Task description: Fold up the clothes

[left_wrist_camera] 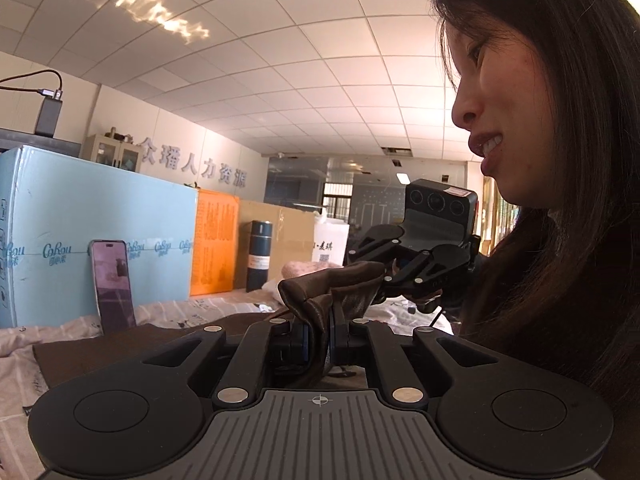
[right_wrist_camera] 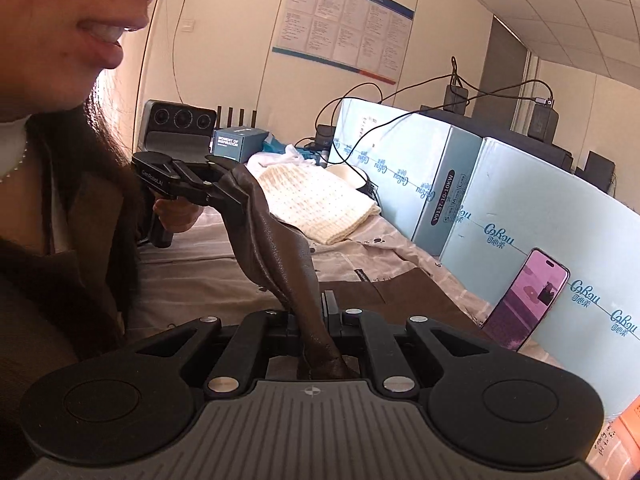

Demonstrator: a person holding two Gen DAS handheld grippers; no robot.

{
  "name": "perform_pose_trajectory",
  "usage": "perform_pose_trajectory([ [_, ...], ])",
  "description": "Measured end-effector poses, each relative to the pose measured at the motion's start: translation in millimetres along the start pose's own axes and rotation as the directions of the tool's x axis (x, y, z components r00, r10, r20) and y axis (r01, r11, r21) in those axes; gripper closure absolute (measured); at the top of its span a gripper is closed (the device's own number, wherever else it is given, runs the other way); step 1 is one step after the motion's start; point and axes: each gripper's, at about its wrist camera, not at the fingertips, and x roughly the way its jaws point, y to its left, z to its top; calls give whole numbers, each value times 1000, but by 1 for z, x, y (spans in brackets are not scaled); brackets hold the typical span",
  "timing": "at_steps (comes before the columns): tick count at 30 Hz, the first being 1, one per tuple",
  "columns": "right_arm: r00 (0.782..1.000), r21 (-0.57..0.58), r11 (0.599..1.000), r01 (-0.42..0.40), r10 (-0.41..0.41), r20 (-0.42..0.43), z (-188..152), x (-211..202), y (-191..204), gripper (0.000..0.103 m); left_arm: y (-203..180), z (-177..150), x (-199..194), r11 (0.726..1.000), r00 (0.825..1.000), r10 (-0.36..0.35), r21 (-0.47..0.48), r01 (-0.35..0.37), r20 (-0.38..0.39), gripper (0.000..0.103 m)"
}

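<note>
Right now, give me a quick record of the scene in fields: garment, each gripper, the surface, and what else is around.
garment: brown garment, one edge lifted, the rest lying flat on the bedsheet
left gripper: shut on the brown garment
right gripper: shut on the brown garment
surface: patterned bedsheet
also on the sheet: cream knit garment
propped upright: phone against light blue boxes
fold status: not yet folded over

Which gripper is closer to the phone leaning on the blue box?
Probably the left. The left gripper faces the phone nearby; the right gripper sees the phone farther off. Both pinch the brown garment.
</note>
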Motion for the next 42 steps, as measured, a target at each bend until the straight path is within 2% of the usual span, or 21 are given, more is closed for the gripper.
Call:
perform_pose_trajectory([
  [6,994,103,990,-94,99,-47,-5,-7,42,96,-10,-19,-12,996,996,-46,-75,40,-79,87],
  [10,974,268,946,-179,209,-87,-25,6,55,95,-12,-38,-16,991,981,-33,-130,8,-191,77],
  [11,970,306,932,-193,228,-81,-30,8,56,90,-12,-43,-17,990,974,-31,-143,-2,-224,74],
  [13,969,368,906,-212,243,-39,-36,5,57,84,-11,-53,-20,986,958,-2,-159,-46,-287,50],
  [15,979,384,905,-184,205,-14,-38,-5,60,70,-9,-60,-26,980,939,55,-162,-116,-341,40],
  [19,997,353,933,-75,75,13,-36,-32,55,56,-1,-60,-45,959,921,160,-165,-231,-354,38],
  [21,1000,344,939,11,-18,19,-39,-47,46,43,4,-58,-52,946,908,222,-148,-289,-355,38],
  [22,996,345,935,81,-90,10,-44,-57,39,40,8,-57,-58,936,902,250,-148,-318,-353,37],
  [24,973,344,912,221,-232,-9,-53,-76,25,35,20,-53,-65,910,890,313,-162,-381,-332,35],
  [25,954,347,893,286,-298,-20,-59,-86,18,33,28,-50,-68,894,883,347,-174,-413,-317,29],
  [26,935,364,867,341,-353,-34,-65,-95,7,30,37,-47,-69,876,874,380,-185,-445,-303,26],
  [28,894,400,809,431,-443,-68,-77,-109,-20,29,58,-35,-57,843,851,441,-196,-502,-285,23],
  [31,840,500,701,509,-531,-111,-92,-122,-69,29,102,-18,-29,787,814,515,-227,-574,-270,22],
  [32,825,557,652,514,-553,-115,-99,-123,-90,27,123,-14,-15,757,794,536,-255,-602,-287,22],
  [35,814,699,511,499,-554,-176,-118,-111,-144,25,178,-12,24,672,745,565,-325,-665,-355,22],
  [37,814,748,443,494,-537,-219,-132,-95,-169,25,211,-16,51,629,709,578,-332,-703,-405,22],
  [39,819,784,387,485,-515,-252,-146,-78,-189,25,228,-23,69,617,685,579,-311,-723,-442,22],
  [40,821,798,362,481,-505,-265,-152,-71,-196,25,236,-28,77,612,681,575,-315,-726,-453,22],
  [42,820,815,320,484,-492,-294,-163,-58,-206,25,244,-37,88,615,686,554,-325,-719,-472,22],
])
